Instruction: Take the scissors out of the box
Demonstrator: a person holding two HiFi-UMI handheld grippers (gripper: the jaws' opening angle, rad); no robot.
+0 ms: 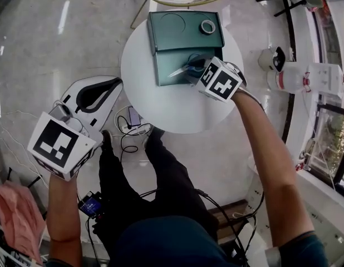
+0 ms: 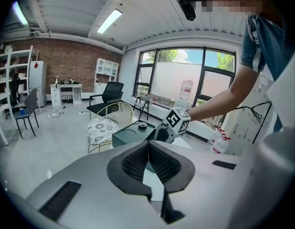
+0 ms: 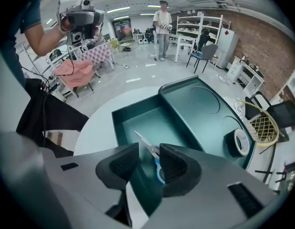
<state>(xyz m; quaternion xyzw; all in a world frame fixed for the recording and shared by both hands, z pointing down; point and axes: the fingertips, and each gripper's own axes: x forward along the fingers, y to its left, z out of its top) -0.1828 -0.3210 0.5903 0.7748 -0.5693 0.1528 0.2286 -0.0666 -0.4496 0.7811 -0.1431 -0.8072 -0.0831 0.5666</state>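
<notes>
- The right hand-held gripper (image 3: 148,160) hangs released over the open teal box (image 3: 120,128) on the round white desk (image 1: 177,107), its two pads apart with nothing clamped between them
- The scissors (image 3: 145,145) lie flat on the box floor just beyond and below those pads; through the gap the steel blades point away from the gripper, with the blue handle loops nearest to it
- The left hand-held gripper (image 2: 148,146) is clenched on nothing, pads meeting at the tips, and is held well off to the side of the desk with the box far ahead of it
- A roll of tape (image 3: 239,142) sits on the box lid (image 3: 200,104), beyond the right gripper and to its right, well apart from the scissors
- The scissors look light and rigid, and their thin, smooth blades would likely slip or swivel between the pads; the plastic handle end, or the pivot just ahead of it, seems the surer hold
- Since they lie flat and close to the near wall of the box, the pads probably need to come down steeply, one on either side
</notes>
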